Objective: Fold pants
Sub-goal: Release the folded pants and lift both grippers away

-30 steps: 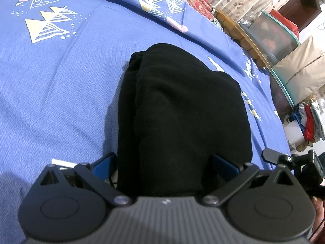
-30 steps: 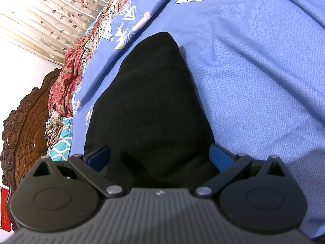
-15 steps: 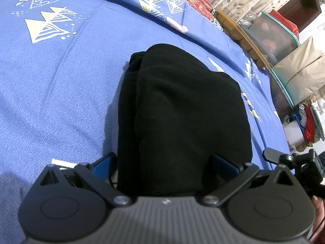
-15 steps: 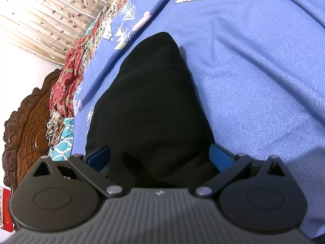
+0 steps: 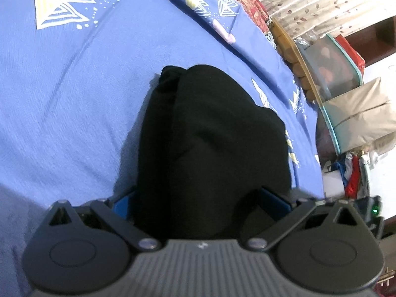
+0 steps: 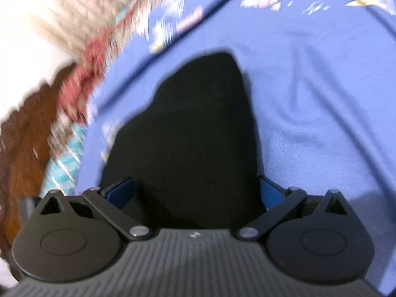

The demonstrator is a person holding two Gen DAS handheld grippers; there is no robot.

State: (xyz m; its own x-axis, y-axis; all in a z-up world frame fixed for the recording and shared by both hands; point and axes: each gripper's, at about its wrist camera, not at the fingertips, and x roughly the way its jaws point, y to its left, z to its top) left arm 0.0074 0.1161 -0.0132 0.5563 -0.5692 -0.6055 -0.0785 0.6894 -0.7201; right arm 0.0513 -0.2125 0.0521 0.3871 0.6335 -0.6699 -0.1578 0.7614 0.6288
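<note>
The black pants [image 5: 210, 133] lie folded into a thick bundle on the blue bedsheet [image 5: 74, 104]. In the left wrist view my left gripper [image 5: 198, 204] is open at the bundle's near end, and dark cloth fills the gap between its blue pads [image 5: 273, 199]. The bundle's stacked folded edges show along its left side. In the blurred right wrist view the pants [image 6: 195, 123] taper to a point away from me. My right gripper [image 6: 195, 191] is open too, and the near edge of the cloth hides its fingertips.
The patterned bedsheet [image 6: 309, 99] stretches left and right of the pants, with fresh creases in it. A carved wooden headboard [image 6: 22, 153] and red patterned bedding [image 6: 81, 69] stand at the left. Storage boxes [image 5: 334, 66], a beige bag [image 5: 361, 116] and curtains line the bed's far side.
Both views have shifted. The right wrist view is now motion-blurred and the bundle's far end sits lower in both frames. New creases run across the sheet. The finger spacing is unchanged.
</note>
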